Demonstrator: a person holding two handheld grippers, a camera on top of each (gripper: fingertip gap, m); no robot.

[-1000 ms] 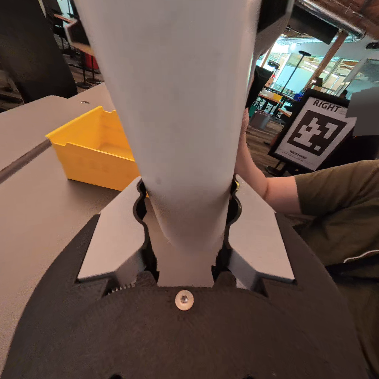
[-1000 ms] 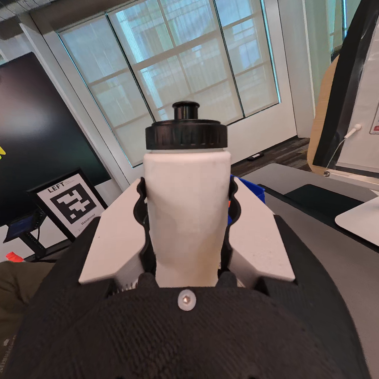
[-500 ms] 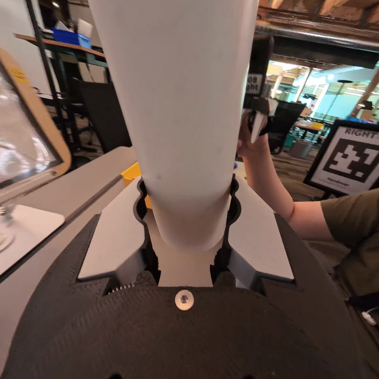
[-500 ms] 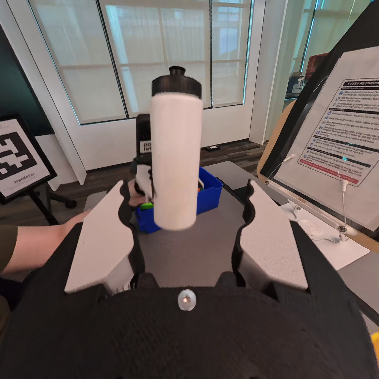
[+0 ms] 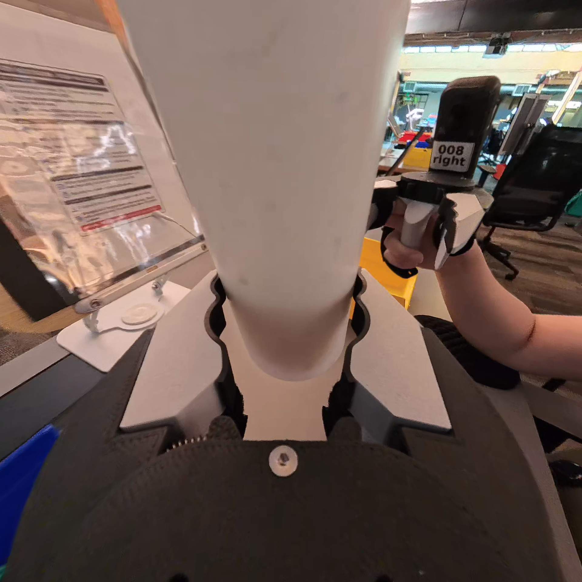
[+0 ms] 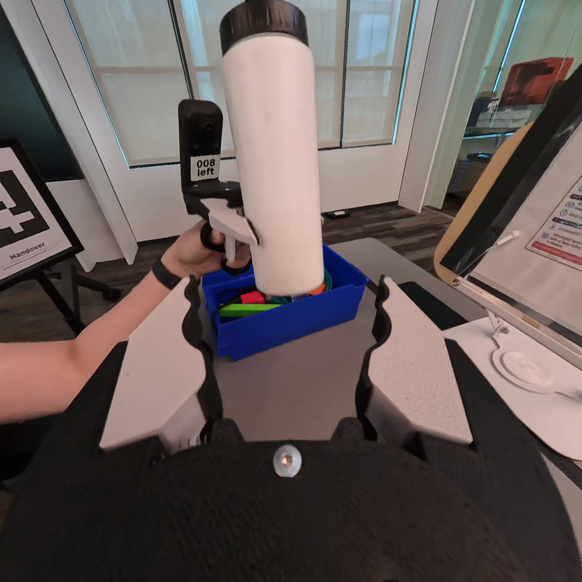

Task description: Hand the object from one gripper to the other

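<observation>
Now bottle (image 5: 271, 176) clamped in left hand-held gripper (image 5: 288, 318), upright

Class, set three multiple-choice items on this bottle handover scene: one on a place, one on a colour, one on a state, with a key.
1. Where does the bottle hang?
A. above the blue bin
B. inside the yellow bin
C. flat on the table

2. What colour is the bottle's cap?
A. white
B. black
C. blue

3. How is the right gripper?
A. shut on the bottle
B. shut on a cable
C. open, holding nothing

Key: 1 A, the bottle's base shows over the bin; 2 B, the cap is dark above the white body; 3 C, its fingers stand apart while the left gripper clamps the bottle.
</observation>
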